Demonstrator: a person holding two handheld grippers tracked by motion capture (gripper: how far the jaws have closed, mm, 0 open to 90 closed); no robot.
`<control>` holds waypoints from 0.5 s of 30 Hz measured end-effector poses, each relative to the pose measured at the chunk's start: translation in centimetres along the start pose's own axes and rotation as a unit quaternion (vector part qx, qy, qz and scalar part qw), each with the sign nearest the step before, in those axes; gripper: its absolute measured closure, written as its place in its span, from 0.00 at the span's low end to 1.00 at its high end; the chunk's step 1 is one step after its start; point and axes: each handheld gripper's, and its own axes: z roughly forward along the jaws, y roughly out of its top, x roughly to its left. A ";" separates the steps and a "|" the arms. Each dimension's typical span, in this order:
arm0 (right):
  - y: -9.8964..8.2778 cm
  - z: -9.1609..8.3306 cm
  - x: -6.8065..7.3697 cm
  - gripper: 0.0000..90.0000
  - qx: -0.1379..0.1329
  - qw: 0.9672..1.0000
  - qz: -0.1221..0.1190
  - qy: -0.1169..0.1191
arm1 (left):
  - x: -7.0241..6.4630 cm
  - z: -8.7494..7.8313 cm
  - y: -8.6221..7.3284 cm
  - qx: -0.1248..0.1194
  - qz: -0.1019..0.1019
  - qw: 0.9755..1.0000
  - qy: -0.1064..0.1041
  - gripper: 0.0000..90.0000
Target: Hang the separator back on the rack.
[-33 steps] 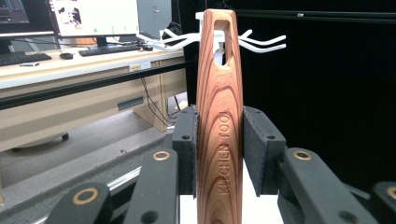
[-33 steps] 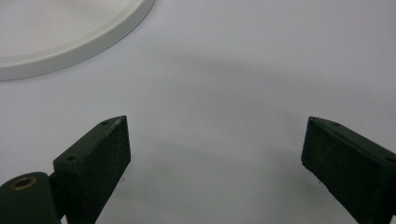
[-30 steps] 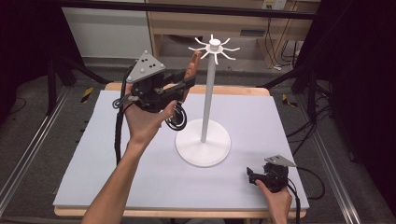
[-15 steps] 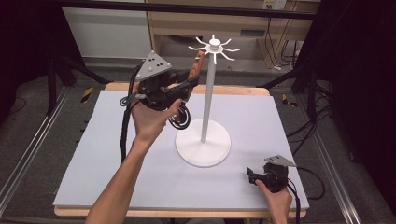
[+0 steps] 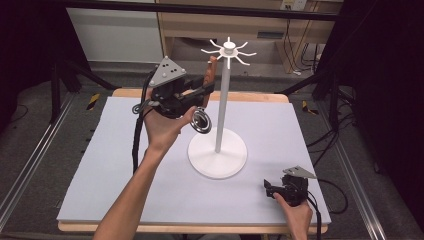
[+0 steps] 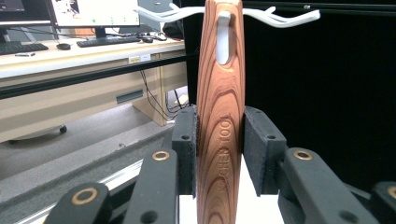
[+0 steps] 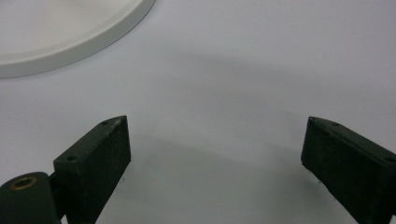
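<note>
The wooden utensil handle [image 6: 219, 116] is being clamped by the left gripper [image 6: 219, 144], its hanging slot being held over a hook of the white hanger stand [image 5: 218, 150]. The right gripper [image 7: 215, 154] is being rested on the table [image 5: 100, 165], jaws spread wide apart.

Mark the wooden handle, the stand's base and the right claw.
wooden handle [image 6: 219, 140], left gripper view, mid shaft.
stand's base [image 5: 217, 160], high view, flat white disc.
right claw [image 7: 215, 154], right gripper view, between the open jaws.
</note>
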 end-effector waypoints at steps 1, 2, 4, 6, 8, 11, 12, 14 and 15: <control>0.0 0.0 0.0 0.10 0.000 1.000 0.000 0.000 | 0.0 0.1 0.0 0.000 0.002 1.000 0.000 0.75; 0.0 0.0 0.0 0.10 0.000 1.000 0.000 0.000 | 0.0 0.1 -0.1 -0.001 0.002 1.000 0.000 0.75; 0.0 0.0 0.0 0.10 0.000 1.000 0.000 0.000 | -0.1 0.2 -0.1 -0.002 0.005 1.000 0.002 0.75; 0.0 0.0 0.0 0.10 0.001 1.000 -0.001 0.001 | -0.1 0.2 -0.1 -0.002 0.007 1.000 0.004 0.75; 0.0 0.0 0.0 0.10 0.000 1.000 0.000 0.002 | -0.1 0.3 -0.1 -0.003 0.006 1.000 0.003 0.75; 0.0 0.1 0.0 0.10 0.001 1.000 -0.002 0.001 | 0.0 0.3 -0.2 -0.005 0.005 1.000 0.002 0.74; 0.0 0.0 0.0 0.10 0.001 1.000 -0.003 0.001 | 0.0 0.3 -0.2 -0.006 0.005 1.000 0.003 0.74; 0.0 0.0 0.1 0.10 0.001 1.000 0.001 0.002 | 0.0 0.4 -0.3 -0.006 0.004 1.000 0.004 0.74; 0.0 0.0 0.0 0.10 0.001 1.000 -0.001 0.002 | 0.0 0.4 -0.3 -0.006 0.005 1.000 0.006 0.73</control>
